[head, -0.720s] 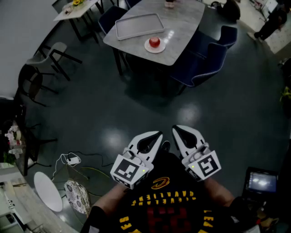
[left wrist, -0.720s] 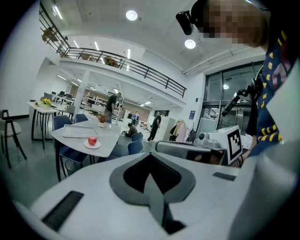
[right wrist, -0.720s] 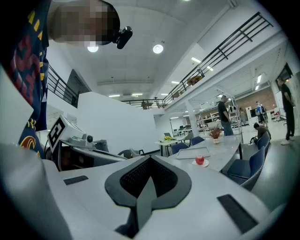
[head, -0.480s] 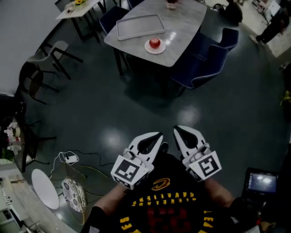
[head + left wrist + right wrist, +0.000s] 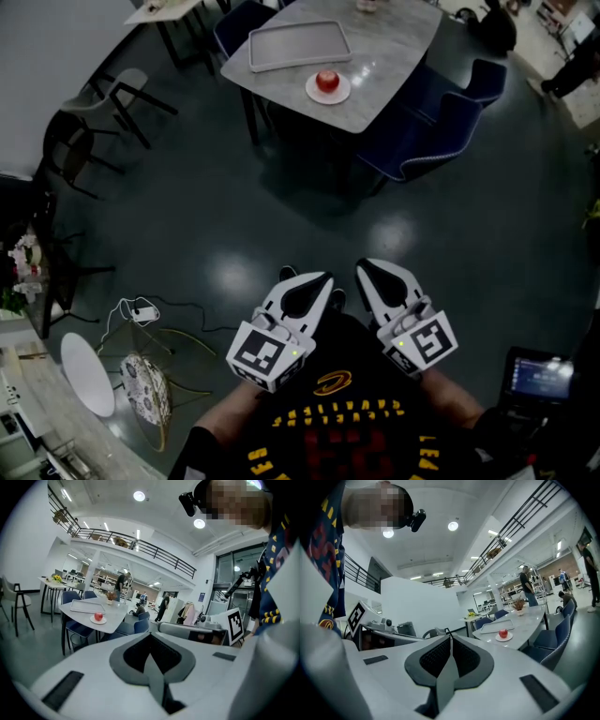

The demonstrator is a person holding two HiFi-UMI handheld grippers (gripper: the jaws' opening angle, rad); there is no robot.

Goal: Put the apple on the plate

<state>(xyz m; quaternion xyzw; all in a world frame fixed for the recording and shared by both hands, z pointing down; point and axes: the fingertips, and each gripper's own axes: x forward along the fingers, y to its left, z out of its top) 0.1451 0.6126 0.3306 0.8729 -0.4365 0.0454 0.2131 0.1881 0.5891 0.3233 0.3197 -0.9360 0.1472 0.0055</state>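
A red apple [image 5: 327, 81] rests on a small white plate [image 5: 328, 91] on the grey table [image 5: 375, 66], far ahead of me across the dark floor. The apple [image 5: 98, 616] and plate [image 5: 98, 620] show small in the left gripper view, and the apple [image 5: 503, 633] on its plate [image 5: 504, 638] in the right gripper view. My left gripper [image 5: 314, 281] and right gripper [image 5: 367, 270] are held close to my chest, side by side, both shut with nothing between the jaws.
An empty grey tray [image 5: 298, 45] lies on the table beside the plate. Blue chairs [image 5: 441, 131] stand at the table's right. Dark chairs [image 5: 103, 112] stand at left. A cable and small objects [image 5: 141, 314] lie on the floor at lower left.
The view has shifted slightly, with the table now a little further right in the frame. Both grippers stay shut at my chest.
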